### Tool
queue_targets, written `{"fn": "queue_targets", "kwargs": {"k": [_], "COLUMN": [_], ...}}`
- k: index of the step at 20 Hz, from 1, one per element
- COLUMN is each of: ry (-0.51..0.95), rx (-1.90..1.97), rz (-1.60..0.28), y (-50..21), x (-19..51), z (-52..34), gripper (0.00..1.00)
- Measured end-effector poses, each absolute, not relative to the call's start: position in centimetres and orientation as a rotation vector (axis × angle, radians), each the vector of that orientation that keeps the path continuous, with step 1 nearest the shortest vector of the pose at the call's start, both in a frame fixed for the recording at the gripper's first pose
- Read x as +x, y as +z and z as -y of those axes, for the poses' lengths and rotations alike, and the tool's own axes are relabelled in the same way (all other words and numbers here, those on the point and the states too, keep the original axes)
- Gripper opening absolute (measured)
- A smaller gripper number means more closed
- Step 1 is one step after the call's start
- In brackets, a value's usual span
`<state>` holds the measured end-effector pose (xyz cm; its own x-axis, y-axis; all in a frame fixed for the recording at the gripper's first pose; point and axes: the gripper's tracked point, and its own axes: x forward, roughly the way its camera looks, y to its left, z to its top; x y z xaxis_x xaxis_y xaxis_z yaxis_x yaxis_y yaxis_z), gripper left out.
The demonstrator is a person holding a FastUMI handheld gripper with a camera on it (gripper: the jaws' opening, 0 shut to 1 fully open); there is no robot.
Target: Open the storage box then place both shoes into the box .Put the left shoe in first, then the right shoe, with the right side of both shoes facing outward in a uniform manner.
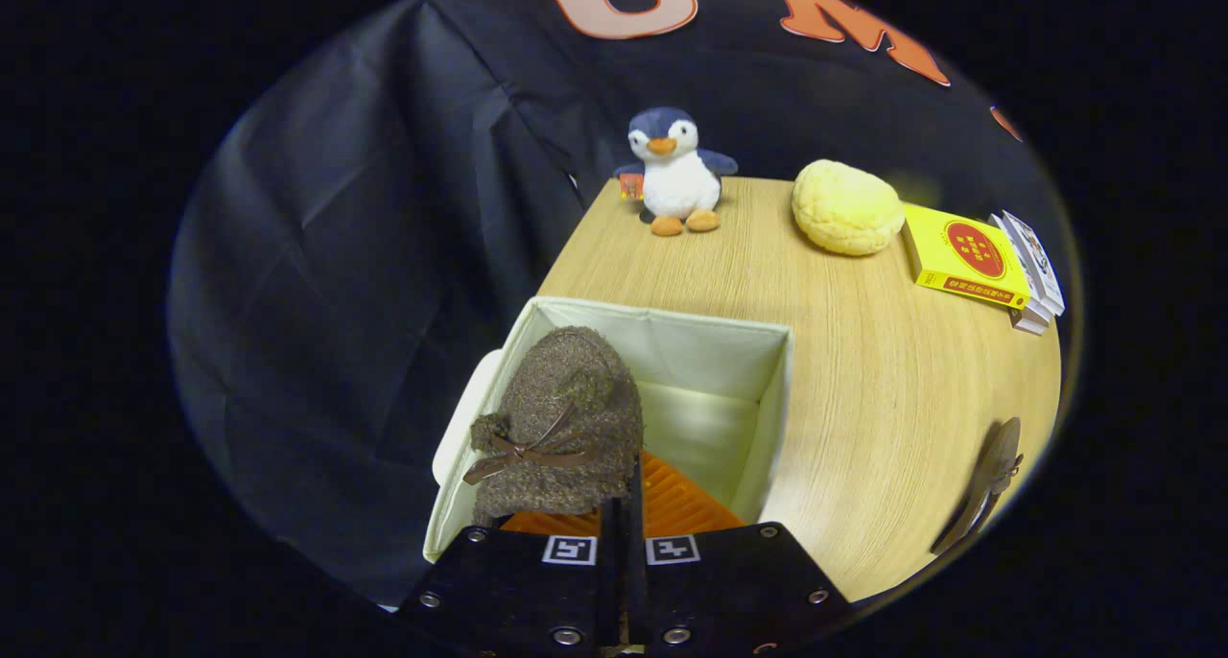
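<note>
The claw [622, 505] is seen from behind, its two fingers [672, 514] brought close together on the rear edge of a fuzzy brown shoe [561, 423], so that the shoe is pinched between them and hangs just ahead of the fingertips. The shoe carries a brown ribbon bow [523, 455] on the part nearest the claw, and its rounded toe points away from the claw. The shoe sits over the near left part of the open storage box [767, 399], a pale fabric box whose far wall and right wall lie beyond and to the right of the fingers; whether the shoe rests on the box floor cannot be told. The box lid [460, 428] hangs folded down outside the left wall, to the left of the shoe.

The box stands on a wooden table [863, 428]. A second brown shoe [988, 485] lies on the table well to the right of the claw, apart from the box.

Beyond the box, at the far side of the table, stand a plush penguin [676, 171] straight ahead of the claw and a yellow bun-shaped cushion [846, 207] farther right. Right of the cushion lies a yellow carton [964, 255], touching a small stack of flat packs [1034, 270] on its far right.
</note>
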<state>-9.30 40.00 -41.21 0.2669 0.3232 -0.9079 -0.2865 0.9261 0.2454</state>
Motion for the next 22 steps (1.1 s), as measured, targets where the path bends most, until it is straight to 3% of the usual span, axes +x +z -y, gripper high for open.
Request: {"fn": "queue_targets", "kwargs": {"k": [8,10,16,17,22], "ry": [0.288,0.327,0.574,0.6,0.649], "rx": [-0.016,0.024,0.211,0.261,0.34], "rz": [-1.457,-1.511,-1.452,-1.409,-1.215], "y": [-49.1,-49.8,-43.4,-41.8,-35.7], "x": [-11.8,-13.1,-14.5,-13.9,-11.5], "z": [-41.9,-42.9,-43.7,-43.2,-35.7], "gripper": [0.07,0.09,0.46,0.56,0.65]}}
